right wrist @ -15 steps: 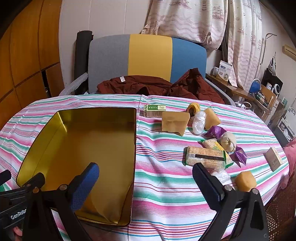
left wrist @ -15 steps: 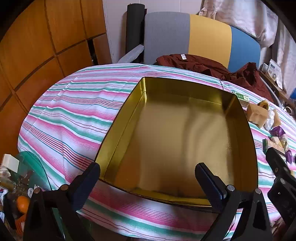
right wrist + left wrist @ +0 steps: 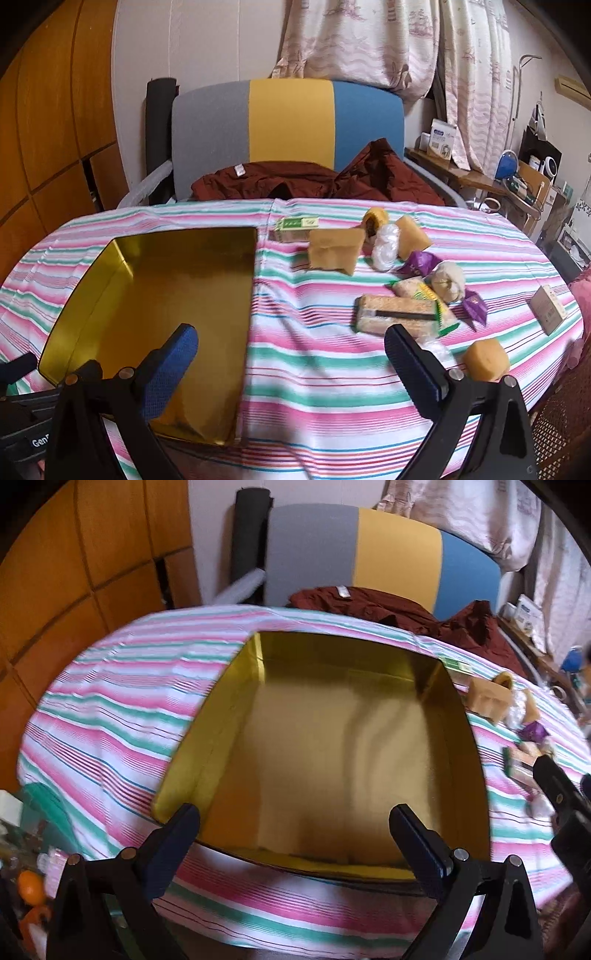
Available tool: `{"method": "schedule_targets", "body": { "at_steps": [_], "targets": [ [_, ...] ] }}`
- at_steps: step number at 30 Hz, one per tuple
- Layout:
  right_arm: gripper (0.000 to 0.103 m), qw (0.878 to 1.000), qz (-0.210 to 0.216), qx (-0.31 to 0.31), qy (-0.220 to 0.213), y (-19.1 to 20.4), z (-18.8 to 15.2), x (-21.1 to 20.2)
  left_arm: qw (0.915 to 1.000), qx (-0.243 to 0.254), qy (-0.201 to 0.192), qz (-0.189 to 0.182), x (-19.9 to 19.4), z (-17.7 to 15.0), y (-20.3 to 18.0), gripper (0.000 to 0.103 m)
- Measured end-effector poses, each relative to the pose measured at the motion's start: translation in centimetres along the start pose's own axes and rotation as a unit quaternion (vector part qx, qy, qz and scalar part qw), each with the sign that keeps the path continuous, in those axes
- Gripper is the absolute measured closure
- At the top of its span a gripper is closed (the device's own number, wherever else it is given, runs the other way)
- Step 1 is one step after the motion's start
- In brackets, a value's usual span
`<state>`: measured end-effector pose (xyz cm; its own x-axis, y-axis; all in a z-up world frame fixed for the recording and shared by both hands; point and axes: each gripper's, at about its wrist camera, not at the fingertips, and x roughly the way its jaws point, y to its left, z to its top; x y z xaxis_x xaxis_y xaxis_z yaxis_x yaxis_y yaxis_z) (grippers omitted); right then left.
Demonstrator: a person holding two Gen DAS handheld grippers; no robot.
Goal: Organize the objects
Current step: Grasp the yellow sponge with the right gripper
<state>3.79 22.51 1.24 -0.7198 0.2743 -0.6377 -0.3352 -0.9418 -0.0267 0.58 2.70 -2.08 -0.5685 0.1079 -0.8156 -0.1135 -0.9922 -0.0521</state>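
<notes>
An empty gold tin box (image 3: 332, 746) lies open on the striped tablecloth; it also shows in the right wrist view (image 3: 155, 314) at the left. My left gripper (image 3: 295, 830) is open and empty over the tin's near edge. My right gripper (image 3: 288, 347) is open and empty above the cloth, right of the tin. Several wrapped snacks lie to the right: a long cereal bar (image 3: 399, 314), a tan packet (image 3: 334, 251), a green box (image 3: 295, 225), purple sweets (image 3: 421, 262), a round yellow cake (image 3: 485, 358) and a small beige box (image 3: 548, 308).
A grey, yellow and blue chair (image 3: 288, 122) with dark red clothing (image 3: 314, 181) stands behind the table. Wooden panels (image 3: 74, 572) are at the left. A cluttered shelf (image 3: 517, 177) is at the right. The table's near edge (image 3: 295, 454) lies close below the grippers.
Both grippers have moved slightly; the left view has swung a little, showing the tin more centred. Nothing was picked up or let go.
</notes>
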Motion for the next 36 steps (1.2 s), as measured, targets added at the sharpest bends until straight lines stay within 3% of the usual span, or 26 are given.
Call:
{"method": "schedule_targets", "body": {
  "at_steps": [6,10,13,17,18,20,27,33,36],
  "targets": [
    [0.0,0.999,-0.033,0.028,-0.025,-6.0,-0.6,-0.9,0.9939,-0.025,0.023,-0.105,0.1,-0.9,-0.9,0.0],
    [0.0,0.995,-0.075,0.065,-0.007,-11.5,-1.3,-0.2,0.9939,-0.006,0.016,-0.109,-0.5,-1.7,-2.8,0.0],
    [0.002,0.99,-0.103,0.091,0.012,-15.9,-2.2,0.6,0.9944,0.043,-0.009,-0.097,-1.5,-2.4,-4.9,0.0],
    [0.01,0.984,-0.132,0.114,0.037,-21.1,-3.8,2.1,0.9899,0.09,-0.017,-0.108,-1.9,-3.5,-7.2,0.0],
    [0.017,0.983,-0.136,0.114,0.044,-21.7,-4.1,2.5,0.9882,0.097,-0.015,-0.117,-2.0,-3.8,-7.7,0.0],
    [0.024,0.982,-0.132,0.119,0.063,-23.4,-4.8,3.5,0.9838,0.113,-0.014,-0.138,-2.2,-4.3,-8.8,0.0],
    [0.027,0.988,-0.079,0.101,0.086,-25.0,-6.2,6.0,0.9746,0.14,-0.012,-0.175,-2.9,-5.3,-11.9,0.0],
    [0.028,0.988,-0.029,0.12,0.09,-24.8,-6.4,6.9,0.968,0.181,-0.009,-0.174,-3.3,-6.0,-14.6,0.0],
    [0.028,0.991,-0.029,0.096,0.083,-23.8,-6.5,6.7,0.9672,0.194,-0.015,-0.163,-3.4,-6.1,-15.7,0.0]
  ]
}}
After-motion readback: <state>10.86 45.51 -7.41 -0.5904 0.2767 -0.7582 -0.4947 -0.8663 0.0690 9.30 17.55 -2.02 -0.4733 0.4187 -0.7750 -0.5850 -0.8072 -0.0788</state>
